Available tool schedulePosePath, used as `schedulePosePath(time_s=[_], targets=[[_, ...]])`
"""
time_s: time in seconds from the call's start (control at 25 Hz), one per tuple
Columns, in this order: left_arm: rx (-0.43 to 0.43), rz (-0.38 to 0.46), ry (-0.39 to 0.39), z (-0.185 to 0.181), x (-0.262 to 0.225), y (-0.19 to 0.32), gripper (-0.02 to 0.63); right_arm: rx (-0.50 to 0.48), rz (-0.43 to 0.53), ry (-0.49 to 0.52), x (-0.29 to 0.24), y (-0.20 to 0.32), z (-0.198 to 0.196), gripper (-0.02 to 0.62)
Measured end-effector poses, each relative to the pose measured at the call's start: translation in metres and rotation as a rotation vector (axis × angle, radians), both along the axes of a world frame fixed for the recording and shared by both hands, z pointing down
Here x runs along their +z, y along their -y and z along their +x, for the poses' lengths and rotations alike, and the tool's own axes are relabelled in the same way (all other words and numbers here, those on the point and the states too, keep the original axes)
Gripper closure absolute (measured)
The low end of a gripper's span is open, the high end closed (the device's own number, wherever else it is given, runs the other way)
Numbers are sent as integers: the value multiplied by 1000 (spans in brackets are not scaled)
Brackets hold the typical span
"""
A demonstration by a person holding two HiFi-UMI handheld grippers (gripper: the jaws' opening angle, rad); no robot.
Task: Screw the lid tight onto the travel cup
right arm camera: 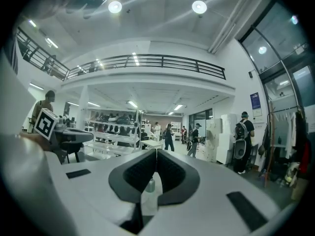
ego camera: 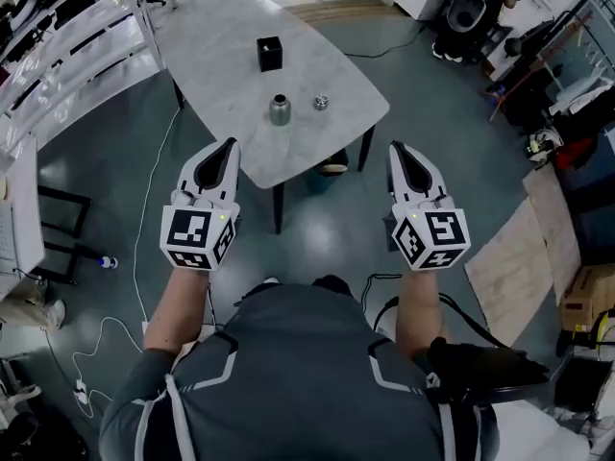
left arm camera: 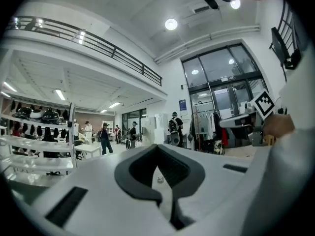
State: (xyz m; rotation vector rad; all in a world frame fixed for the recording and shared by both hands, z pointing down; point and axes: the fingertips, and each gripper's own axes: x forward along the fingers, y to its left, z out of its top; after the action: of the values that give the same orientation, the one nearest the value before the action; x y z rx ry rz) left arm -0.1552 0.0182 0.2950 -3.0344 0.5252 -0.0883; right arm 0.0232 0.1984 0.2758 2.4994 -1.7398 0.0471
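A silver travel cup (ego camera: 280, 109) stands on the white marble table (ego camera: 221, 36), with its small round lid (ego camera: 321, 103) lying apart to its right. Both grippers are held level in front of the person, short of the table's near edge. My left gripper (ego camera: 228, 149) is shut and empty, and so is my right gripper (ego camera: 395, 151). In the left gripper view the jaws (left arm camera: 157, 147) meet, and the lid (left arm camera: 160, 180) shows small in the window below them. In the right gripper view the closed jaws (right arm camera: 156, 151) frame the distant cup (right arm camera: 150, 185).
A black box (ego camera: 270, 54) sits further back on the table. A bowl-like thing (ego camera: 334, 168) lies on the floor under the table's near corner. White shelving (ego camera: 67, 36) stands at the left, a board (ego camera: 524, 257) lies on the floor at the right. People stand far off.
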Motion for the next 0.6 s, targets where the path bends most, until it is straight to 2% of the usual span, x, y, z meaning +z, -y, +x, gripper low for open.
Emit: schedulePosePath(time_s=[0.2, 0.36, 0.6], targets=[[-9, -31, -6, 16, 8, 26, 600, -24, -35, -12, 5, 32, 20, 566], [-10, -23, 12, 38, 19, 36, 600, -77, -16, 18, 17, 57, 49, 568], [-105, -43, 49, 87, 35, 80, 600, -203, -22, 49, 36, 122, 109, 568]])
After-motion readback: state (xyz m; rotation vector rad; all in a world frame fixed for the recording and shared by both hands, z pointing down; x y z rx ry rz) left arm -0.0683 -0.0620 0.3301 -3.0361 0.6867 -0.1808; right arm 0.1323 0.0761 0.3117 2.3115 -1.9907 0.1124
